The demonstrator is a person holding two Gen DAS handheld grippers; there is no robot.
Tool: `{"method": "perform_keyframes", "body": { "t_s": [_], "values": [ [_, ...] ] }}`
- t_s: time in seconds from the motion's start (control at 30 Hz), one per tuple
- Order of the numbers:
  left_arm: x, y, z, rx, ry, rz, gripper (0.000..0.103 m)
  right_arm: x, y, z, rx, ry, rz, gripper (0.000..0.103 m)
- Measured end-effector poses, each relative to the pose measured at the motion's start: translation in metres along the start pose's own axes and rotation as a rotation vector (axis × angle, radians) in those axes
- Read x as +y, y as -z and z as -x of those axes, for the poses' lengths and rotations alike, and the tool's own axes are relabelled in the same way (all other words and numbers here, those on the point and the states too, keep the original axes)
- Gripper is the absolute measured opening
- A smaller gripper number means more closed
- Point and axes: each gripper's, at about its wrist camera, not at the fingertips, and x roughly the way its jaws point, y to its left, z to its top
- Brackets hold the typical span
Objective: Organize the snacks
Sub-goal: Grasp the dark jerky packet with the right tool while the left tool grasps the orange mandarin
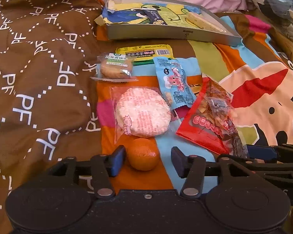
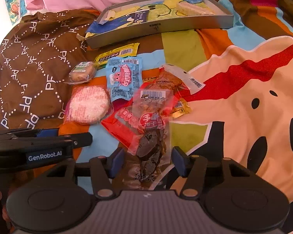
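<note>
Snacks scattered on patterned bedspread (image 1: 214, 58), grey box (image 1: 166, 34) beyond both tools. Left gripper (image 1: 148, 160) spread wide, tangerine (image 1: 143, 154) between its fingers (touching the left pad, apparently). Right gripper (image 2: 148, 160) wide too, straddling a clear packet of dark dried snack (image 2: 149, 154), not clamped.

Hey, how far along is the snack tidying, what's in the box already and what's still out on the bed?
Barely started. The grey box holds a pale wafer bar and a dark bar. In hand: nothing yet; the open left gripper brackets the orange, the open right gripper straddles a clear pack of dark snack. Still on the bed: rice cracker, blue packet, biscuit, yellow packet, red packet.
</note>
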Motion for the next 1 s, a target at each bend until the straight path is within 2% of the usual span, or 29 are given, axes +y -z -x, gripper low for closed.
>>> {"method": "perform_keyframes", "body": {
  "t_s": [0.13,0.2,0.27,0.4,0.5,0.57,0.67,0.73,0.8,0.87,1.0],
  "values": [
    [0.002,-0.001,0.0,0.0,-0.003,0.021,0.053,-0.001,0.0,0.002,0.002,-0.002,-0.016,0.056],
    [0.004,-0.001,0.001,0.0,-0.002,0.04,0.048,-0.002,0.0,0.003,0.002,0.0,-0.02,0.051],
    [0.007,-0.001,0.002,-0.001,-0.005,0.06,0.039,-0.002,0.0,0.004,0.003,0.0,-0.026,0.051],
    [0.011,-0.001,0.002,-0.006,0.004,0.081,0.039,-0.002,0.0,0.004,0.009,-0.002,-0.024,0.051],
    [0.011,-0.001,0.0,-0.005,0.024,0.077,0.05,-0.003,-0.001,0.002,0.019,-0.003,-0.024,0.053],
    [0.01,-0.002,-0.002,-0.004,0.046,0.075,0.062,-0.005,-0.002,0.001,0.024,-0.015,-0.04,0.056],
    [0.007,-0.003,-0.004,-0.004,0.041,0.064,0.062,-0.006,-0.003,0.0,0.024,-0.021,-0.06,0.056],
    [0.007,-0.002,-0.004,-0.007,0.032,0.063,0.059,-0.005,-0.003,0.0,0.022,-0.011,-0.053,0.051],
    [0.007,-0.003,-0.003,-0.006,0.02,0.065,0.051,-0.005,-0.003,0.0,0.021,-0.011,-0.05,0.05],
    [0.009,-0.003,-0.003,-0.003,0.014,0.071,0.038,-0.004,-0.003,0.001,0.016,-0.009,-0.047,0.05],
    [0.014,-0.002,0.001,0.002,0.029,0.102,0.037,-0.003,-0.003,0.004,0.01,-0.009,-0.039,0.05]
  ]
}}
